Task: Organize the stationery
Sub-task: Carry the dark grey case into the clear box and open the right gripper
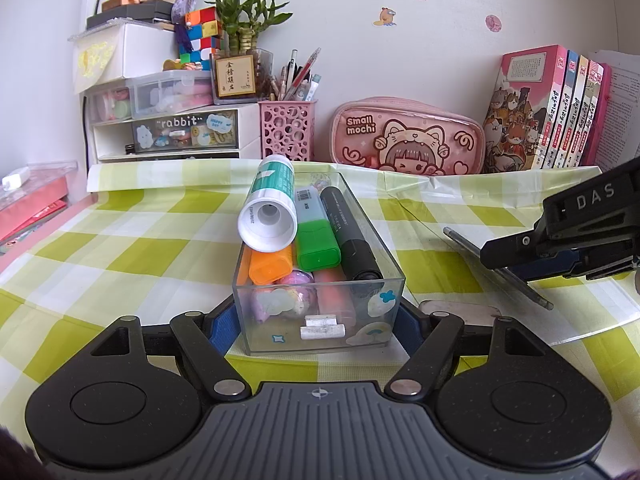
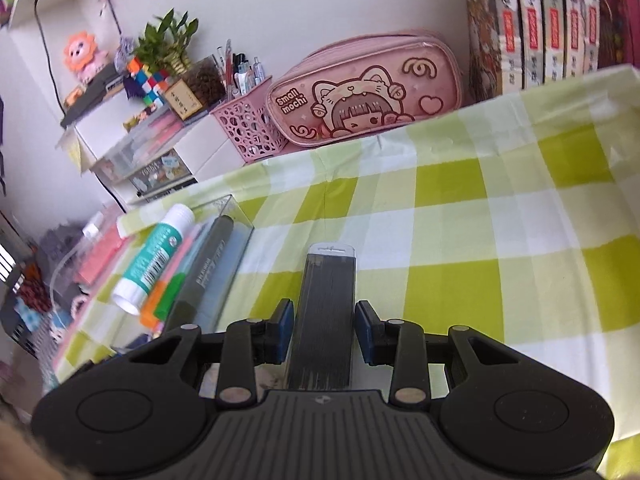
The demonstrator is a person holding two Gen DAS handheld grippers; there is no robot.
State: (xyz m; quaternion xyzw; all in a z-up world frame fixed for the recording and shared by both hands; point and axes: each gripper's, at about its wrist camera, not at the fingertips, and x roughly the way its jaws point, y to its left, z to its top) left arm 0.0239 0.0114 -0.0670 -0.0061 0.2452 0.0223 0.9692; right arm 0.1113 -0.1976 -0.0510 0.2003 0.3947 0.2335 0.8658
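A clear plastic box (image 1: 384,280) stands on the green checked cloth, and my left gripper (image 1: 316,330) is shut on its near end, a blue pad on each side wall. Inside lie a green highlighter (image 1: 318,246), an orange highlighter (image 1: 269,266) and a black marker (image 1: 352,236). A white and teal glue stick (image 1: 269,216) rests across the top. To the box's right, my right gripper (image 2: 325,332) is shut on a dark flat case with a clear cap (image 2: 330,280), which sticks out forward between the pads. The left wrist view shows that gripper (image 1: 496,258) and the case (image 1: 464,242) edge-on.
Along the back wall stand a pink "Small mochi" pouch (image 1: 408,138), a pink pen cup (image 1: 287,128), a row of books (image 1: 552,108) and stacked drawers (image 1: 168,128). A clear sheet (image 1: 592,320) and a pinkish flat thing (image 1: 460,312) lie under the right gripper.
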